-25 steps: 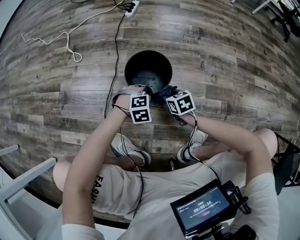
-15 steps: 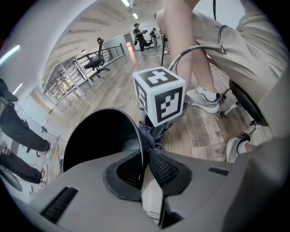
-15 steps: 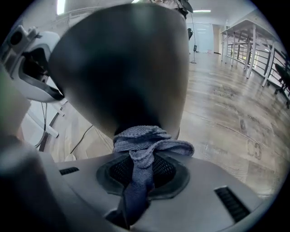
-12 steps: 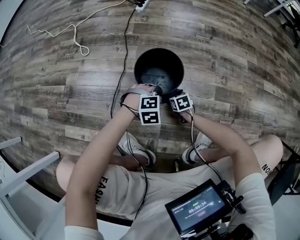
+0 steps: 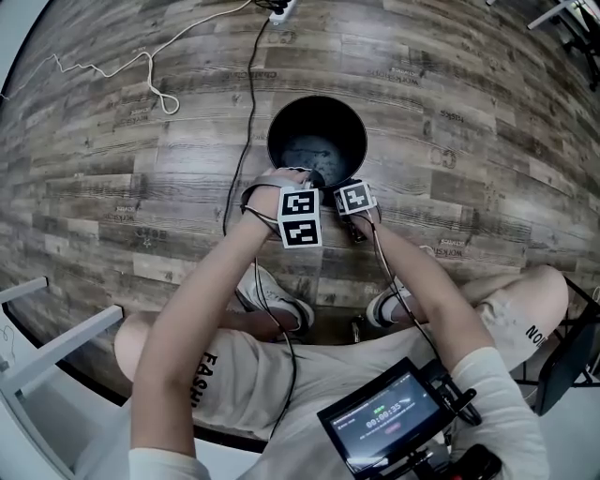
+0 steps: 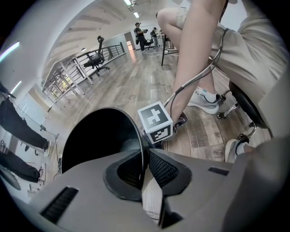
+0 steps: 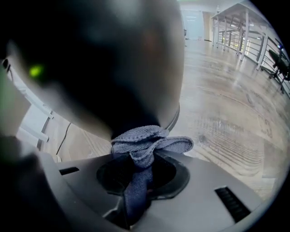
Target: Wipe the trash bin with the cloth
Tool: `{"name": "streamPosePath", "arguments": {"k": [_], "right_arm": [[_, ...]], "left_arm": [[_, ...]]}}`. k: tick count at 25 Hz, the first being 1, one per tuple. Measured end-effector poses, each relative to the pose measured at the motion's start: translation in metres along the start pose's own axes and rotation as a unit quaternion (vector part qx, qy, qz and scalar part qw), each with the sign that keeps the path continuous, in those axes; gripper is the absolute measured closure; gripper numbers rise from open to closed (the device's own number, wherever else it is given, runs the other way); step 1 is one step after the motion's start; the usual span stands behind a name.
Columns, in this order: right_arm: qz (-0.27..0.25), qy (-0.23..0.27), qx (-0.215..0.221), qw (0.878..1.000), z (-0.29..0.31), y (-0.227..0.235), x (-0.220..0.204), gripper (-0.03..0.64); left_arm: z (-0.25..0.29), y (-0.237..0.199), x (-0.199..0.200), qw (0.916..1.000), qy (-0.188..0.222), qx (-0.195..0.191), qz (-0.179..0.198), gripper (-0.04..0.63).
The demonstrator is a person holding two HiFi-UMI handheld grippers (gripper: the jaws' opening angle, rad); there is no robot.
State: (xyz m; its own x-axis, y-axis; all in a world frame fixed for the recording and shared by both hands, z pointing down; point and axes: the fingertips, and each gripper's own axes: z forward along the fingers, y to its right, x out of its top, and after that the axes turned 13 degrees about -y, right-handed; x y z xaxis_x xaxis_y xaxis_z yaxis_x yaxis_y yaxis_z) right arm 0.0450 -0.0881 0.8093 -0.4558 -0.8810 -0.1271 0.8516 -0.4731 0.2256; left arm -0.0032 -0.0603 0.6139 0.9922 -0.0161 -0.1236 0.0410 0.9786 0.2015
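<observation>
A round black trash bin (image 5: 317,139) stands on the wooden floor in front of the seated person. My left gripper (image 5: 312,180) is shut on the near rim of the bin; in the left gripper view the thin rim (image 6: 141,136) runs between the two pads of that left gripper (image 6: 144,156). My right gripper (image 5: 343,190) is just to its right, low against the bin's outer side. It is shut on a bunched blue-grey cloth (image 7: 147,144), which presses on the dark outer wall of the bin (image 7: 113,68). The right gripper (image 7: 141,159) has the cloth's tail hanging down between its jaws.
A power strip (image 5: 284,8), a white cord (image 5: 150,70) and a black cable (image 5: 246,112) lie on the floor beyond and left of the bin. The person's shoes (image 5: 272,300) are near the bin. A white frame (image 5: 47,347) is at lower left. An office chair (image 6: 95,59) stands far off.
The right gripper has moved left and in against the bin's side, and the cloth that showed beside the rim is now hidden under it. The left gripper keeps its hold on the rim.
</observation>
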Motion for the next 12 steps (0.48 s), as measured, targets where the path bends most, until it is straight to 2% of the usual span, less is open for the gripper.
{"name": "streamPosePath", "arguments": {"k": [7,10,12], "right_arm": [[-0.061,-0.014,0.024,0.998,-0.047,-0.004,-0.028,0.535],[-0.079,0.0,0.04,0.996,-0.087,-0.009,-0.036,0.535],[-0.056,0.023,0.067,0.996,-0.12,-0.015,-0.036,0.535]], "left_arm": [[0.003,-0.002,0.008,0.9994,-0.009,-0.004,-0.035,0.543],[0.005,-0.002,0.011,0.9967,-0.02,-0.022,-0.075,0.543],[0.005,-0.003,0.014,0.9926,-0.027,-0.035,-0.113,0.543]]}}
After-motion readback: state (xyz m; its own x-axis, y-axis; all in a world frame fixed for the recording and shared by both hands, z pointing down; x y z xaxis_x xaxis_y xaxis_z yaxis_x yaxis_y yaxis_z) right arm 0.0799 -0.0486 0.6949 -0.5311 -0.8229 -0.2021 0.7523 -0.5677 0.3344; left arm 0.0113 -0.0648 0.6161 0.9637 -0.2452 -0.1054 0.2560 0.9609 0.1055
